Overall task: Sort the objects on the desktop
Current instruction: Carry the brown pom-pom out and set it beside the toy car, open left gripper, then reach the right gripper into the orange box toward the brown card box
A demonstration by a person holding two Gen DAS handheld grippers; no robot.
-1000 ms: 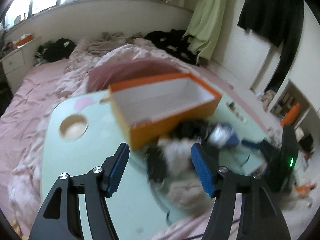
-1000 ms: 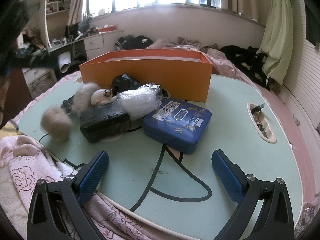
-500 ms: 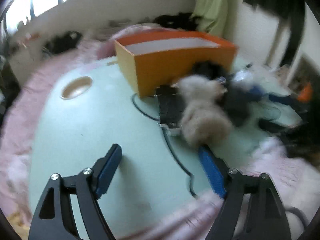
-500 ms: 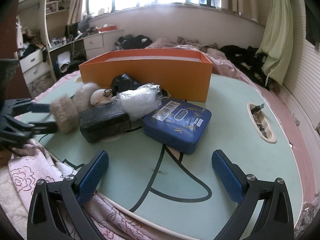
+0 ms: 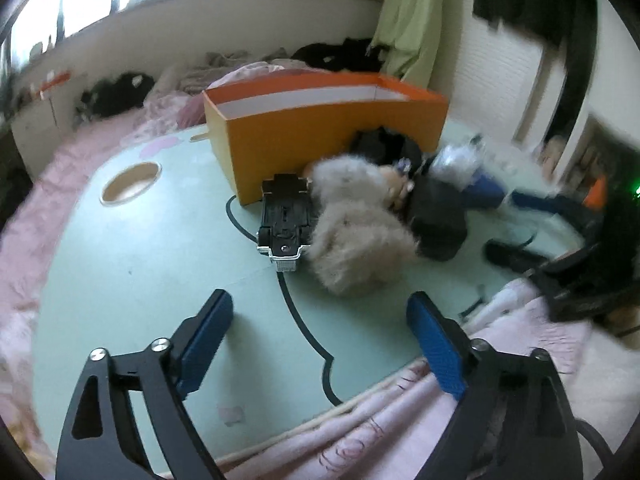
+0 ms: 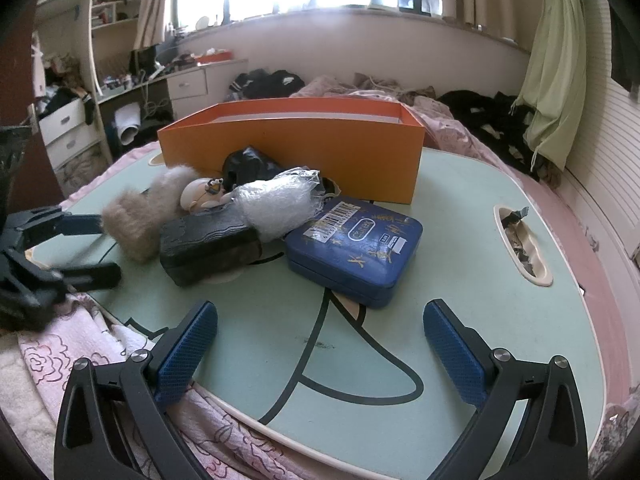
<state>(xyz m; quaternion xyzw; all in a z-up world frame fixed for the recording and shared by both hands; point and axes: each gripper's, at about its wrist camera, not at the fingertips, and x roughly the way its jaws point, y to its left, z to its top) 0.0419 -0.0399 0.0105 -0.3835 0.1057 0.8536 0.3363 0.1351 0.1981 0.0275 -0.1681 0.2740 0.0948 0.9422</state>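
left gripper [image 5: 320, 312]: jaws opening, nothing between | right gripper [image 6: 320, 320]: jaws wide, empty | fluffy toy [image 5: 356, 232] touching toy car [image 5: 285, 216]

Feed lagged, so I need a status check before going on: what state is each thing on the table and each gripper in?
Orange box: open-topped, upright; inside not visible.
Blue tin: lid closed, flat on the table.
Furry item: on the table, ungripped.
Black toy car: upside down, beside the box.
Plastic bag: crumpled, atop the pile.
Left gripper: jaws opening, nothing between.
Right gripper: jaws open, empty.
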